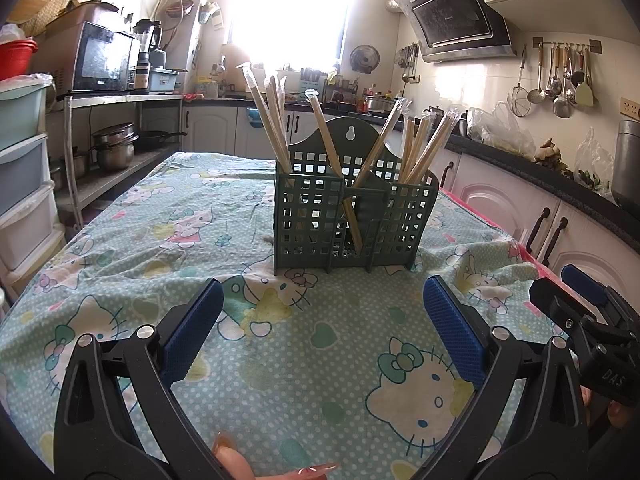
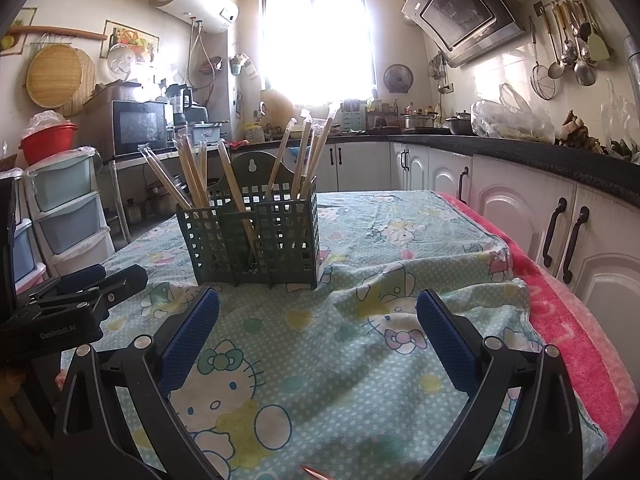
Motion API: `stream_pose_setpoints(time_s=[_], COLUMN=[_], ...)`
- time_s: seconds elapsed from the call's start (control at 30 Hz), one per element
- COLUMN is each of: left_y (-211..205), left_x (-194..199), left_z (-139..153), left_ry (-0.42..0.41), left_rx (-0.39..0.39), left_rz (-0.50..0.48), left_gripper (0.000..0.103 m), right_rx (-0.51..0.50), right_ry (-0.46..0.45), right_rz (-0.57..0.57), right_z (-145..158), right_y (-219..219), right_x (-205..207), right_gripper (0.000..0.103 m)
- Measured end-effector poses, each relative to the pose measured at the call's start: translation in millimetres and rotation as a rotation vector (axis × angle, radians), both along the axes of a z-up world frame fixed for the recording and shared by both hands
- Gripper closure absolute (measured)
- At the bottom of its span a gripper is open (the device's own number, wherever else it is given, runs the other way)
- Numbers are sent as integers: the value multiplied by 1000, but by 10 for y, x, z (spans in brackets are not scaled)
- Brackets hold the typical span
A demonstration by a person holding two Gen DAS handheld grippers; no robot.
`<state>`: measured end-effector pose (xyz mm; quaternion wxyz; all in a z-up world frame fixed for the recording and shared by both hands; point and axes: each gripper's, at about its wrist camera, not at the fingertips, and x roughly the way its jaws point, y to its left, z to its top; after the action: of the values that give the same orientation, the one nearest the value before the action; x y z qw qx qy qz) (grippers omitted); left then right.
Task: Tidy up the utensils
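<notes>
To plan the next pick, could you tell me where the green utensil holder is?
The green utensil holder stands on the patterned tablecloth, centre in the left wrist view, left of centre in the right.

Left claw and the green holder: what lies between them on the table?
Only bare cloth lies between the left claw and the holder, as the left wrist view shows.

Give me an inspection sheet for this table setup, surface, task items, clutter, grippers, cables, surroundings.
Surface: cartoon-print tablecloth, wrinkled, over a pink towel.
Job's things: green caddy upright; wrapped chopsticks standing in its compartments.
Clutter: nothing seen on the cloth.
Grippers: left gripper open, empty; right gripper open, empty.
Cables: nothing seen on the table.
Surroundings: microwave, range hood, hanging ladles, bright window.
</notes>
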<state>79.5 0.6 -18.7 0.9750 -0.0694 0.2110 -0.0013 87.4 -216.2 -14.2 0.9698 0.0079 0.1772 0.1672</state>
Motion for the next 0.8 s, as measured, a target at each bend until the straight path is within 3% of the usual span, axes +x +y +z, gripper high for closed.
stream_pose_setpoints(time_s=[0.8], left_y=[2], left_x=[45], left_z=[-37], left_ry=[29], left_rx=[2], left_rz=[2], left_gripper=[11], right_rx=[6], right_ry=[18], right_rz=[-26], right_z=[-15], right_y=[-36], right_x=[31], right_gripper=[7])
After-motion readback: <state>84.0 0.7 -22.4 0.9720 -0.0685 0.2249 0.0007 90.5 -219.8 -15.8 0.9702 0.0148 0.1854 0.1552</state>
